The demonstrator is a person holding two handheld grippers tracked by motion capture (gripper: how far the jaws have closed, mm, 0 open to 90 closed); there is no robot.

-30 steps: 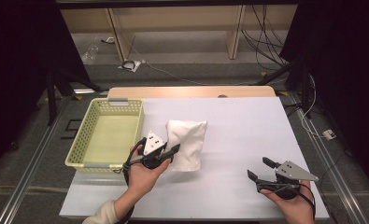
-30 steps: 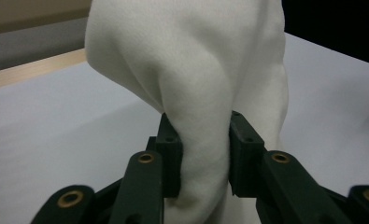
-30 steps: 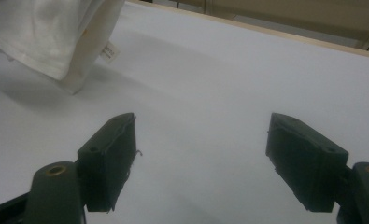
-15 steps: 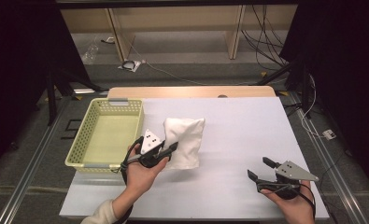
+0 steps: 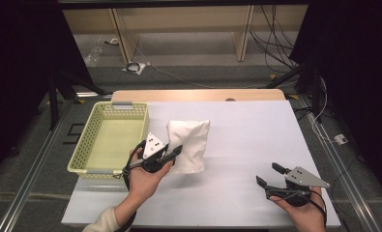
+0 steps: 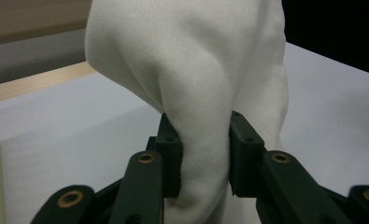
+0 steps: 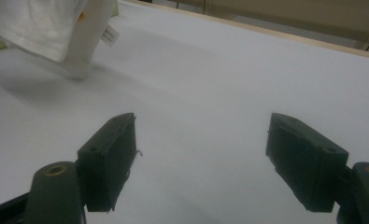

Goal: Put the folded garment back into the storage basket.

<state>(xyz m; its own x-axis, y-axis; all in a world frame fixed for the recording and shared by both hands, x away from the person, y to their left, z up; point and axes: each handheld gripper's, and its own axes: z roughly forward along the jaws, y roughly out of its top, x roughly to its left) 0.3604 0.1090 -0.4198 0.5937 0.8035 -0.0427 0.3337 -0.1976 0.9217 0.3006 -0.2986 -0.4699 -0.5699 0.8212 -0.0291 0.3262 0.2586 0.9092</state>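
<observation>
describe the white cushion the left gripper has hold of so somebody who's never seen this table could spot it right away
Start at the white table and find the pale yellow-green basket on its left side. Just right of the basket lies the white cushion, with the left gripper shut on its near corner. It is the one soft, plump cloth thing there; the right gripper stands open far from it.

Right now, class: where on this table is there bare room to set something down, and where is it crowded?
Free: the white table between the white pillow and the right gripper, and the yellow basket. Crowded: where the left gripper pinches the pillow beside the basket.
</observation>
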